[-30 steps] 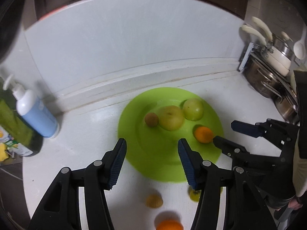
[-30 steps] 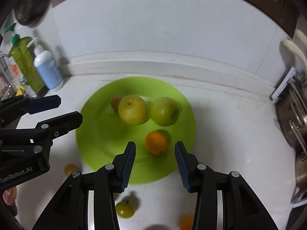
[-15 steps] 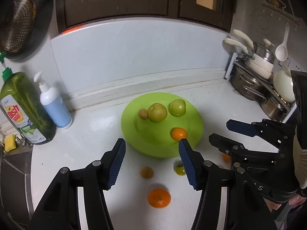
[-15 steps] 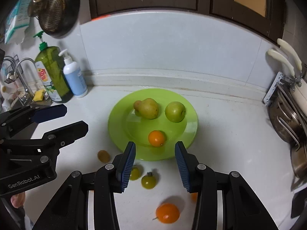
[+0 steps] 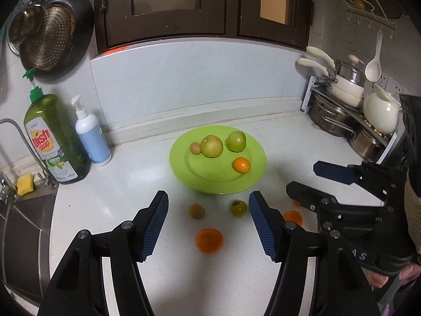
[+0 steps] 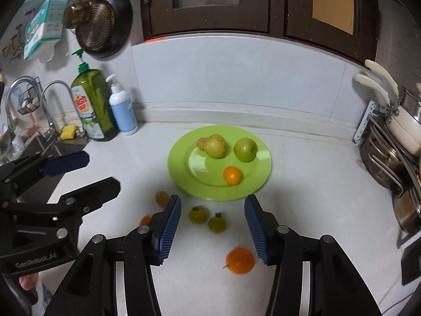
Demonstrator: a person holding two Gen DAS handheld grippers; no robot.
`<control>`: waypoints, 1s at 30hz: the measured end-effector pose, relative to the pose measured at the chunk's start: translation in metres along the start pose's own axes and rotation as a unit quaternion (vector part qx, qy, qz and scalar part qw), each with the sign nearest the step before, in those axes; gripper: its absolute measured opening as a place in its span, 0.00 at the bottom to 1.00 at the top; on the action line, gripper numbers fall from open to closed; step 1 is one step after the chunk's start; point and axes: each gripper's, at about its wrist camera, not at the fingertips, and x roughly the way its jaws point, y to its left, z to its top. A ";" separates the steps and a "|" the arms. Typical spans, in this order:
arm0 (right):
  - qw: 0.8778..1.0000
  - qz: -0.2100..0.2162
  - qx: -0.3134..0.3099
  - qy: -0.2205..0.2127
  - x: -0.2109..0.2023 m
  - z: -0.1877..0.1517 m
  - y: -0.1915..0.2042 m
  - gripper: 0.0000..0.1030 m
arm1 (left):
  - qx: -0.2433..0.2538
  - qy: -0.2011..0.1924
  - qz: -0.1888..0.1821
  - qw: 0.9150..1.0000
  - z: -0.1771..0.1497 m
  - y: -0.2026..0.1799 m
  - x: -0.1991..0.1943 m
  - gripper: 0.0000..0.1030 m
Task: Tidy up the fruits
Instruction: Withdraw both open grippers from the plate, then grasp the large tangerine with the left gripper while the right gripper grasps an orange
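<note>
Overhead, dark cabinets (image 5: 184, 5) top a white counter (image 5: 131, 189) bearing fruit.

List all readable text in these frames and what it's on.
"dish soap", "LEMON": green soap bottle; the smaller print is unreadable.
"GenRobot.AI": left gripper body, blurred, seen from the right wrist view.
"A S": right gripper body, partly cut off.
White pump bottle, hanging box: print unreadable.

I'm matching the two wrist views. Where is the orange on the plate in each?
Left wrist: orange at the plate's right front, right of centre.
Right wrist: orange at the plate's front, just right of centre.
Shared landmark: the green apple sits right behind it in both.
</note>
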 end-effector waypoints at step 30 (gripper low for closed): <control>0.994 -0.083 0.069 -0.008 -0.003 -0.055 0.000 0.56 | -0.007 0.002 -0.008 1.000 -0.072 0.016 0.015 0.66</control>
